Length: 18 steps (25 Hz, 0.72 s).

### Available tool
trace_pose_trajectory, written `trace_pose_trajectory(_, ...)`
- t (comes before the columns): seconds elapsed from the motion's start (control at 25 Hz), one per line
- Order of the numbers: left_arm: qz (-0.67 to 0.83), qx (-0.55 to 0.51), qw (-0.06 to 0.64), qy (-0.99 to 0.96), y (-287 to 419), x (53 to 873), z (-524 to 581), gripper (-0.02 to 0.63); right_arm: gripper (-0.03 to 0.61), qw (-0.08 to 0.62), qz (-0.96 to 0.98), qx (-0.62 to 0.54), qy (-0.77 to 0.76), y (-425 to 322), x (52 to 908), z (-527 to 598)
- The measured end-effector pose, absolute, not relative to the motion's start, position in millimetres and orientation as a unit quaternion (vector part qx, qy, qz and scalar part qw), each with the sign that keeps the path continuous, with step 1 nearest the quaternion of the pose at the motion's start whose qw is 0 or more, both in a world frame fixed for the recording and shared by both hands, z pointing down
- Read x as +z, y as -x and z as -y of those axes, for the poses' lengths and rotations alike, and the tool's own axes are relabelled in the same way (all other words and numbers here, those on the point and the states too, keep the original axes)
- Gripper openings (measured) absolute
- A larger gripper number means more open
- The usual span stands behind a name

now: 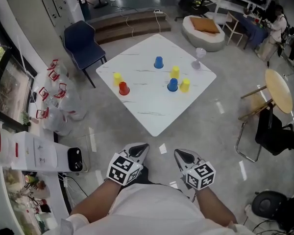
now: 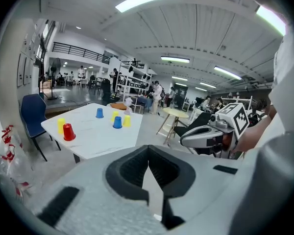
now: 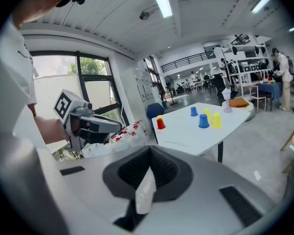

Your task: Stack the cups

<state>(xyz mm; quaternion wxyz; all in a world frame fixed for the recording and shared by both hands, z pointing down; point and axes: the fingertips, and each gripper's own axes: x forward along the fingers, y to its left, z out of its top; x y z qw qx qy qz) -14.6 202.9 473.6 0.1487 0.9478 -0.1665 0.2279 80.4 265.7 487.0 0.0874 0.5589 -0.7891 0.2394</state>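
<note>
Several upside-down cups stand on the white square table [image 1: 152,114]: a red cup [image 1: 123,88] beside a yellow cup [image 1: 117,78] at the left, a lone blue cup [image 1: 158,62] at the far side, and a blue cup [image 1: 172,84] with two yellow cups [image 1: 184,85] [image 1: 175,72] at the right. A clear stemmed glass [image 1: 199,57] stands near the right corner. My left gripper [image 1: 138,150] and right gripper [image 1: 184,155] are held close to my body, well short of the table. Both are shut and hold nothing. The left gripper view shows the red cup [image 2: 68,132] far off.
A dark blue chair [image 1: 83,43] stands at the table's far left corner. White bags with red print [image 1: 54,89] lie on the floor at the left. A round wooden table [image 1: 278,89] and a black chair [image 1: 277,131] are at the right, a white beanbag [image 1: 204,31] beyond.
</note>
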Motion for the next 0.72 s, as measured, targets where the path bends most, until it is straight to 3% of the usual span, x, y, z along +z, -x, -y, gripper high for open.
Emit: trace_pose_trajectory(0.72,0.137,0.228,0.144,-0.953,23.8,475.5,0.3,0.009,0.006,0.11,0.759,0.217,-0.604,-83.2,472.4,-61.9)
